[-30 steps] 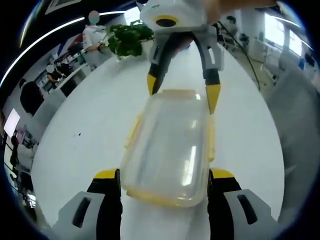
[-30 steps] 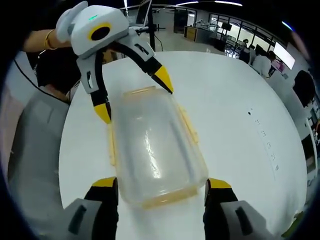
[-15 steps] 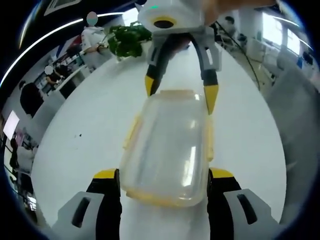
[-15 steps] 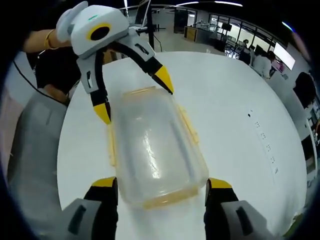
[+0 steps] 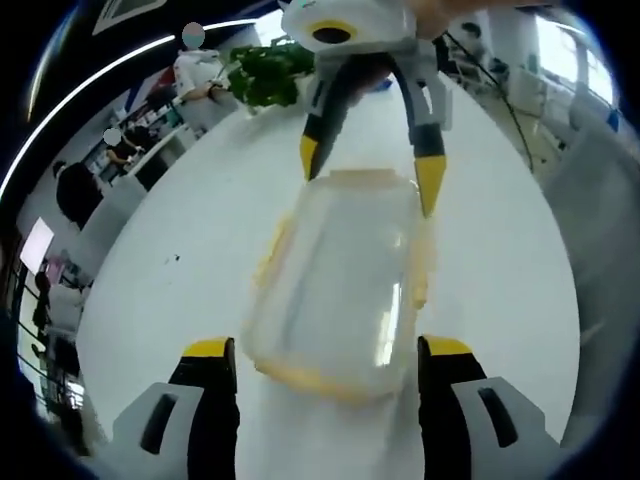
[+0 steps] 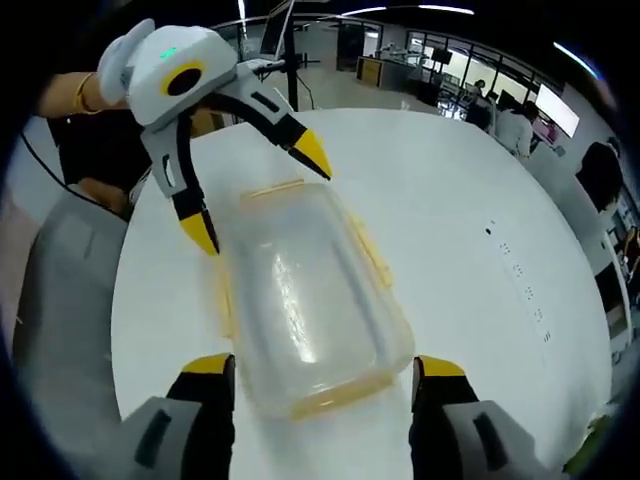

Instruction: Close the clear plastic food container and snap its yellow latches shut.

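The container (image 5: 340,285) lies on the table (image 5: 190,270) between both spread, empty claws, lid on. Since a second ago, the left claw (image 6: 255,195) has lifted slightly off the far end; latches (image 6: 370,250) look unsnapped, right claw (image 6: 322,368) nearest.

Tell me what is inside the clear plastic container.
Through the clear lid the container looks empty: only glare and the white table beneath show. Its far corners are blurred, so small contents there cannot be ruled out.
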### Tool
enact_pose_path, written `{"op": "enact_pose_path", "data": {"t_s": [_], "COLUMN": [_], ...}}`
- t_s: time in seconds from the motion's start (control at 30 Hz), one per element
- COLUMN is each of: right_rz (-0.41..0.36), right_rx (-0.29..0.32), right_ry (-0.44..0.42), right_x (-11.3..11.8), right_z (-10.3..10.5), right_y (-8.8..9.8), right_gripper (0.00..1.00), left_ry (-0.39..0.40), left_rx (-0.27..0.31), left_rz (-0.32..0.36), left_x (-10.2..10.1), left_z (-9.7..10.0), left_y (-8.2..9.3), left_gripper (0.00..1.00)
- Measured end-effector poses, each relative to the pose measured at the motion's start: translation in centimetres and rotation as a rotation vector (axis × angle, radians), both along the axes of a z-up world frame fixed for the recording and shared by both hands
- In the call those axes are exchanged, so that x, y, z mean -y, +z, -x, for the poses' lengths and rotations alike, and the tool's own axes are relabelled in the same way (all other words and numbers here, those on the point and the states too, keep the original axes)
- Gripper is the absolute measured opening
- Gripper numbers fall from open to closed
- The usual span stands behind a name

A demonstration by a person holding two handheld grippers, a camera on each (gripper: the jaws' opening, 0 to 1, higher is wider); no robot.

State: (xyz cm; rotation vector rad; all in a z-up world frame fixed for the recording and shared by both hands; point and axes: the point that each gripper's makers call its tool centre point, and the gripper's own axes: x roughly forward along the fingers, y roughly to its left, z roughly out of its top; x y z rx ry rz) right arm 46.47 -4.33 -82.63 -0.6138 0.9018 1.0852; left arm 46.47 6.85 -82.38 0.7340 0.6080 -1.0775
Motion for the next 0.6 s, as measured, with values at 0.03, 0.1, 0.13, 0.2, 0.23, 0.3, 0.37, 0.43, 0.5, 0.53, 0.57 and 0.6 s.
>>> {"op": "enact_pose_path", "data": {"t_s": [0.03, 0.1, 0.13, 0.2, 0.23, 0.3, 0.37, 0.43, 0.5, 0.53, 0.57, 0.6], "right_rz": [-0.002, -0.013, -0.017, -0.036, -0.050, -0.098, -0.157, -0.179, -0.183, -0.180, -0.178, -0.175], "right_rx": [-0.003, 0.010, 0.012, 0.010, 0.007, -0.011, -0.033, -0.026, -0.016, -0.005, 0.003, 0.005], "right_ry": [-0.006, -0.027, -0.032, -0.060, -0.073, -0.105, -0.129, -0.143, -0.149, -0.152, -0.154, -0.153], "right_x": [0.1, 0.3, 0.3, 0.4, 0.4, 0.0, -0.4, -0.4, -0.3, -0.2, -0.1, 0.1], "right_z": [0.1, 0.2, 0.2, 0.6, 0.8, 1.3, 1.9, 2.2, 2.7, 3.0, 3.2, 3.6], "right_y": [0.1, 0.4, 0.5, 0.9, 1.2, 1.7, 2.4, 2.9, 3.3, 3.5, 3.6, 3.8], "right_gripper": [0.73, 0.73, 0.73, 0.74, 0.74, 0.74, 0.74, 0.74, 0.74, 0.74, 0.74, 0.74], "left_ry": [0.013, 0.040, 0.055, 0.085, 0.095, 0.100, 0.136, 0.159, 0.171, 0.181, 0.187, 0.194], "left_rx": [0.003, 0.002, -0.002, -0.008, -0.011, -0.019, -0.073, -0.080, -0.064, -0.054, -0.048, -0.040], "left_rz": [0.002, 0.016, 0.030, 0.061, 0.070, 0.074, 0.118, 0.190, 0.202, 0.214, 0.224, 0.233], "left_x": [-0.4, -1.0, -1.1, -1.3, -1.5, -1.8, -1.6, -1.1, -1.3, -1.4, -1.5, -1.6], "left_z": [0.3, 0.8, 1.1, 1.5, 1.9, 2.7, 3.6, 4.0, 4.4, 4.6, 4.7, 4.9], "left_y": [0.1, 0.3, 0.5, 0.8, 0.9, 1.0, 1.3, 2.5, 3.3, 3.8, 4.1, 4.5], "left_gripper": [0.72, 0.72, 0.72, 0.72, 0.72, 0.71, 0.72, 0.74, 0.74, 0.73, 0.73, 0.73]}}
